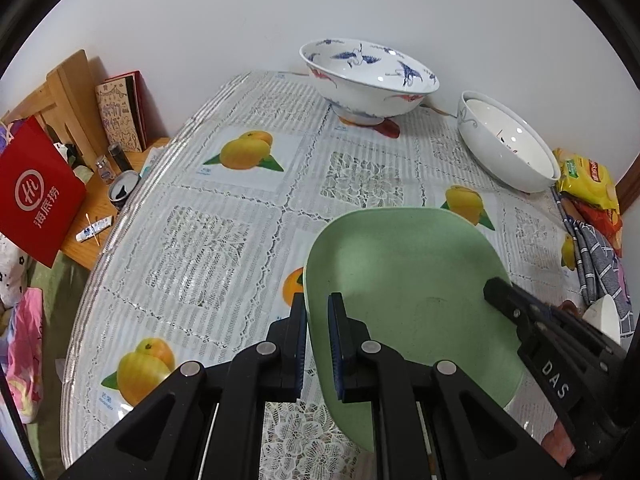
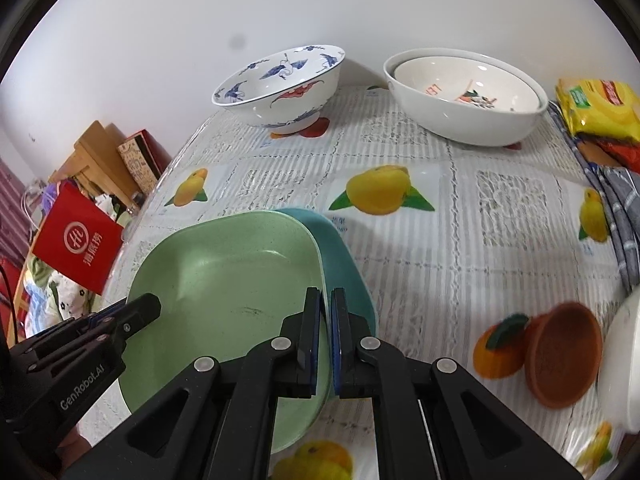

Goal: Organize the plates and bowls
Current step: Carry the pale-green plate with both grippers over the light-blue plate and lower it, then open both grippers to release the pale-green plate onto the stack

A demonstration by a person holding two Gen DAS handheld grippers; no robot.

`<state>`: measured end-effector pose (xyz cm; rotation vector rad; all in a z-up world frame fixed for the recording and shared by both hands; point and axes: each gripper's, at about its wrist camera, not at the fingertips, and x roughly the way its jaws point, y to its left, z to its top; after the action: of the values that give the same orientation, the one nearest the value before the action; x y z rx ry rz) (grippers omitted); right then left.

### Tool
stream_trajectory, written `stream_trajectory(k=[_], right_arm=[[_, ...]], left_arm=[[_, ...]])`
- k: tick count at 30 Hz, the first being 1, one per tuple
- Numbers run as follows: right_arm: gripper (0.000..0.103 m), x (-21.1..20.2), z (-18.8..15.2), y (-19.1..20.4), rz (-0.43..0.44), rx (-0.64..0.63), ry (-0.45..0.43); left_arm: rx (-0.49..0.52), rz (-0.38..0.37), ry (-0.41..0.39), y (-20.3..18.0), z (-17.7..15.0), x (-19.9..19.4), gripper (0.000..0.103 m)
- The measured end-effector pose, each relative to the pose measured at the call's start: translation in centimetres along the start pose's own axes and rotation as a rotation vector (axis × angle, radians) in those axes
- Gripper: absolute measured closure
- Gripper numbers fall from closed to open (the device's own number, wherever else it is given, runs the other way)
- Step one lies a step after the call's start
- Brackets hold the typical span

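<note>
A green square plate lies over a teal plate on the table. My left gripper is shut on the green plate's left rim. My right gripper is shut on the plates' right rims; the green rim sits between its fingers. Each gripper shows in the other view, the right one and the left one. A blue-patterned bowl and nested white bowls stand at the back by the wall.
A brown cup lies on its side at the right, next to a white dish edge. Snack packets and a striped cloth lie at the right edge. A red bag and a wooden side table stand left.
</note>
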<state>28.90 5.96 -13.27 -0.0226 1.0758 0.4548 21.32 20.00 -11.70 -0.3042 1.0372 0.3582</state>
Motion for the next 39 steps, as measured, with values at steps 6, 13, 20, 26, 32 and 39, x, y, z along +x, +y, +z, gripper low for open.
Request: stream_trajectory(k=[6,13,20,26,32,39], right_arm=[[0.095,0.9,0.9,-0.3,-0.01,-0.025,-0.011],[0.094,1.3,1.3,-0.4,-0.003,-0.057,-0.025],[0.079,0.4,1.6,-0.2,-0.013,-0.09,-0.076],[0.074,-1.4,1.4,-0.3,-0.011,-0.091,-0.119],[0.061,-4.0,-0.4,-1.3,-0.06,-0.081,-0.13],[0.047,-11.2,-3.6,-6.2,-0.201,-0.008,-0.201]], left_arm=[[-0.014,0.0,0.023,-0.4,-0.1,1.0,0.092],[-0.012,0.006,0.032,-0.8,-0.1,1.5,0.092],[0.004,0.001,0.04,-1.3,-0.4,1.4,0.088],[0.013,0.002,0.032,-1.4,-0.8,0.4,0.086],[0.036,-0.021,0.01,-2.1,-1.5,-1.6,0.086],[0.091,-0.085,-0.035,-6.3,-2.6,-4.8,0.081]])
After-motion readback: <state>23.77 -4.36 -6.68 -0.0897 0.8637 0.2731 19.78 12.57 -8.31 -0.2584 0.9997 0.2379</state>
